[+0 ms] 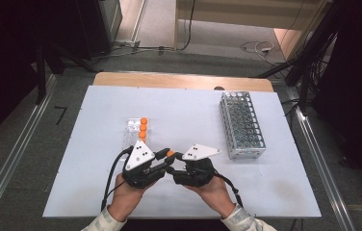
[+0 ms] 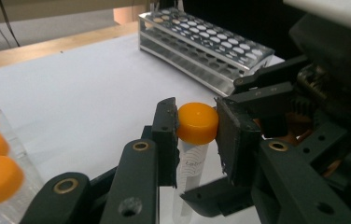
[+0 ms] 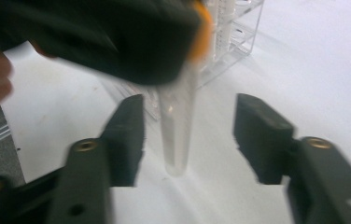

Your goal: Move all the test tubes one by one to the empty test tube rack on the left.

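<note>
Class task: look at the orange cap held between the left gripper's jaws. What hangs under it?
Under the orange cap hangs a clear tube, narrowing to a tip near the white table. The left gripper covers its top part.

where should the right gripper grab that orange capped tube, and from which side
On the clear body below the orange cap, coming in level from the side. The tube hangs upright, with the left gripper shut on the cap, so only the narrow, tapering body is free. The right gripper already has open jaws on either side of it; closing above the taper probably gives the surest hold.
</note>
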{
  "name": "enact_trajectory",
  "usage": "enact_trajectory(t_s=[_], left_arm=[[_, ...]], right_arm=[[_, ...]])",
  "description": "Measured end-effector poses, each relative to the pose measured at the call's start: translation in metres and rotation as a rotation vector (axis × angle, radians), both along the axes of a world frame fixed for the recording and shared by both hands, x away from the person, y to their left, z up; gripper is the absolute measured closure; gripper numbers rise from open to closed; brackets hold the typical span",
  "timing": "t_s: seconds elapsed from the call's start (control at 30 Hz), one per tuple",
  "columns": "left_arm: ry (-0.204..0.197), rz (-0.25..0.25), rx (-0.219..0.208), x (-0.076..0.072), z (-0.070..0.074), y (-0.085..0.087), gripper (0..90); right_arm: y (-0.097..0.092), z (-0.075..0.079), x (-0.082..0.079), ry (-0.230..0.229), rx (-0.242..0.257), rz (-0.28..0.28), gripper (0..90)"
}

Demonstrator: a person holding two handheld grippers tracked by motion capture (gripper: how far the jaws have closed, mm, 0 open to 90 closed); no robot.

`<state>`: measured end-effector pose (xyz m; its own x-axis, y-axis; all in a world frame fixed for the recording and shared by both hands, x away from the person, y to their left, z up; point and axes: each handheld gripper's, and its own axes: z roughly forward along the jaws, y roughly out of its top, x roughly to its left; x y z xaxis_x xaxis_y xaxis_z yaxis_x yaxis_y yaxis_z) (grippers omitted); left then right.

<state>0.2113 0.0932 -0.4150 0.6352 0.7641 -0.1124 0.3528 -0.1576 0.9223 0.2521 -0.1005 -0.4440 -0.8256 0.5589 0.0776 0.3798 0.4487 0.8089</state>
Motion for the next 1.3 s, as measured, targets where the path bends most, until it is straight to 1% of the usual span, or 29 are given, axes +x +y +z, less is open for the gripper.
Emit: enact_trajectory(t_s=[0.1, 0.13, 0.17, 0.23, 0.4, 0.53, 0.63, 0.83, 0.97, 1.07, 1.3], left_arm=[[-0.013, 0.019, -0.026, -0.001, 0.008, 0.009, 69.7], [-0.015, 0.025, -0.031, -0.001, 0.009, 0.011, 69.7], [-0.018, 0.034, -0.047, -0.001, 0.012, 0.014, 69.7], [-0.015, 0.039, -0.065, -0.001, 0.015, 0.019, 69.7], [-0.024, 0.055, -0.082, -0.002, 0.021, 0.027, 69.7], [-0.026, 0.081, -0.088, -0.001, 0.023, 0.035, 69.7], [-0.024, 0.111, -0.092, 0.001, 0.024, 0.044, 69.7], [-0.036, 0.16, -0.086, 0.0, 0.028, 0.058, 69.7], [-0.053, 0.194, -0.055, -0.001, 0.028, 0.062, 69.6], [-0.062, 0.217, -0.036, -0.001, 0.025, 0.064, 69.7], [-0.051, 0.239, -0.024, 0.002, 0.011, 0.063, 69.6]], right_arm=[[-0.005, -0.001, 0.002, 0.013, -0.007, -0.006, 26.6], [-0.006, -0.001, 0.003, 0.007, -0.016, -0.003, 25.2], [-0.008, -0.001, 0.003, 0.008, -0.018, -0.007, 25.0], [-0.011, -0.001, 0.004, 0.016, -0.009, -0.013, 23.2], [-0.018, -0.002, 0.008, 0.023, -0.01, -0.026, 22.1], [-0.022, -0.002, 0.01, 0.023, -0.009, -0.04, 22.1], [-0.024, -0.002, 0.01, 0.022, -0.008, -0.047, 22.1], [-0.028, -0.002, 0.011, 0.02, -0.012, -0.061, 22.2], [-0.028, -0.002, 0.012, 0.02, -0.011, -0.062, 22.2], [-0.029, -0.002, 0.012, 0.015, -0.011, -0.062, 22.2], [-0.029, -0.002, 0.011, 0.014, -0.009, -0.064, 22.5]])
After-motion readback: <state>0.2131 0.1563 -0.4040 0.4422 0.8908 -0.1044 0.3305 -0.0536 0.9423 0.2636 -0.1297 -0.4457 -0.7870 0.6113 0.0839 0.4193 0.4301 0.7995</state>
